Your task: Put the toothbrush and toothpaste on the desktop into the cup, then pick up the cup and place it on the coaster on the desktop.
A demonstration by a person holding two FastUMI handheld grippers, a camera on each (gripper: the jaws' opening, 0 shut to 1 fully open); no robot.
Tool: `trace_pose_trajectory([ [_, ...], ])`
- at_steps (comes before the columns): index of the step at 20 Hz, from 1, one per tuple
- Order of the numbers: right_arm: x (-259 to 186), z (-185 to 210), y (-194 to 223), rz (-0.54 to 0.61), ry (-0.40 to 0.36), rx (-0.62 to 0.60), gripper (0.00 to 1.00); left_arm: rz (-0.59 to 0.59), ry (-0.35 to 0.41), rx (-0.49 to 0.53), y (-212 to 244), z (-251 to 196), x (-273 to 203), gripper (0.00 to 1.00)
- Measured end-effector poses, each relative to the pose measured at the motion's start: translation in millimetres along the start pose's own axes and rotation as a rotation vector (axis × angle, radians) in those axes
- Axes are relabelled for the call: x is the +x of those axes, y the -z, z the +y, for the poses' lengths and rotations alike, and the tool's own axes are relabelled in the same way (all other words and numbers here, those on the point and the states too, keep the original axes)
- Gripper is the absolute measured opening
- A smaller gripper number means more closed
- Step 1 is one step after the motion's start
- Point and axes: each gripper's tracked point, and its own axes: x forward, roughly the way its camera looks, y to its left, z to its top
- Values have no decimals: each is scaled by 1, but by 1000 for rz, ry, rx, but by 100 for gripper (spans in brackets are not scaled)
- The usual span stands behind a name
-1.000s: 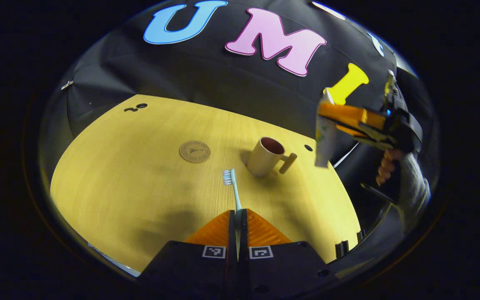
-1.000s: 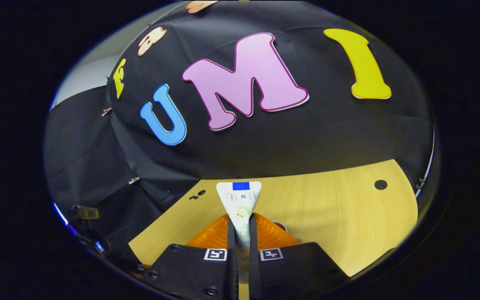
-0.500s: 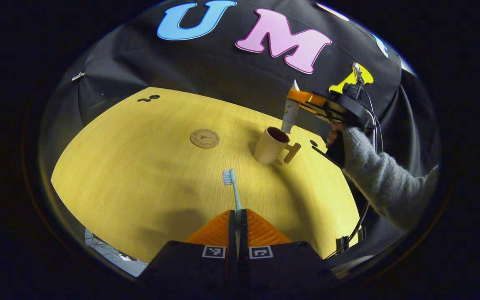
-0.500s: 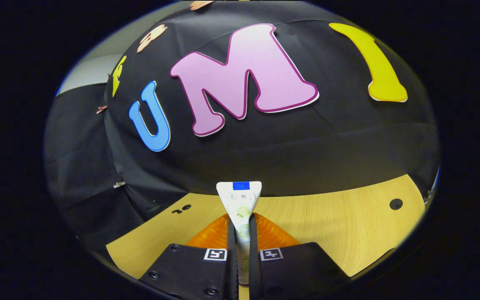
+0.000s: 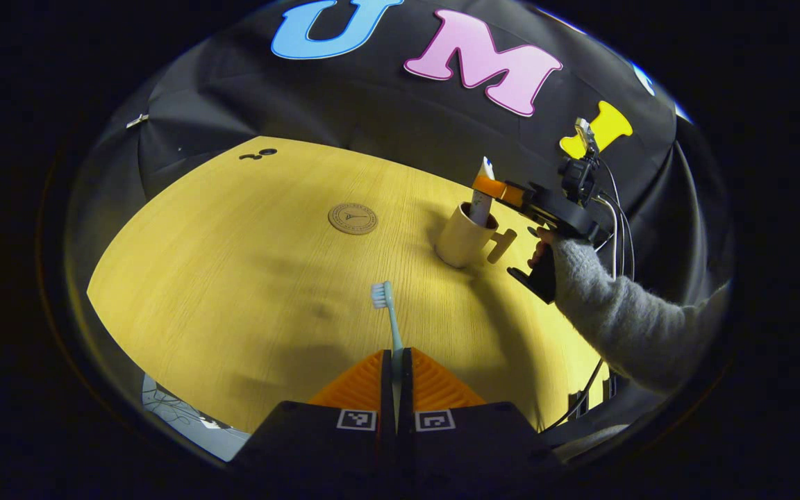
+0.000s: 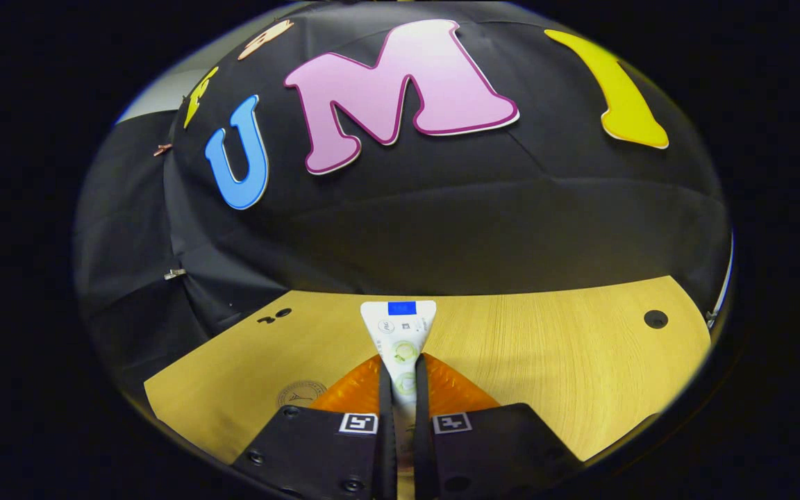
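My left gripper (image 5: 396, 357) is shut on the handle of a teal toothbrush (image 5: 389, 316), its white bristle head pointing away over the yellow desktop (image 5: 233, 278). Farther off stands the beige cup (image 5: 462, 236) with its handle to the right. The right gripper (image 5: 489, 187) holds the white toothpaste tube (image 5: 482, 198) upright, its lower end inside the cup. In the right gripper view, my right gripper (image 6: 404, 378) is shut on the toothpaste tube (image 6: 400, 333), whose flat crimped end points forward. The round brown coaster (image 5: 353, 218) lies left of the cup; the coaster's edge (image 6: 301, 393) peeks beside the fingers.
A hand in a grey sleeve (image 5: 622, 312) holds the right gripper, with cables (image 5: 615, 222) trailing from it. Small dark holes (image 5: 261, 153) mark the far left of the desktop, and another hole (image 6: 655, 319) sits at the right. The desk's near edge (image 5: 185, 417) is close below.
The right gripper has swung from high at the right to above the cup and lowered the toothpaste tube into it. My left gripper still holds the toothbrush.
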Motion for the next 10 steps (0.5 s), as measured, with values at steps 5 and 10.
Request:
trace_pose_trajectory([
  [5,-2,1,15,49,13,-21,19,-16,7,-3,-4,-4,0,6],
  [10,-12,7,18,69,2,5,32,-35,23,-3,-14,-10,-2,6],
])
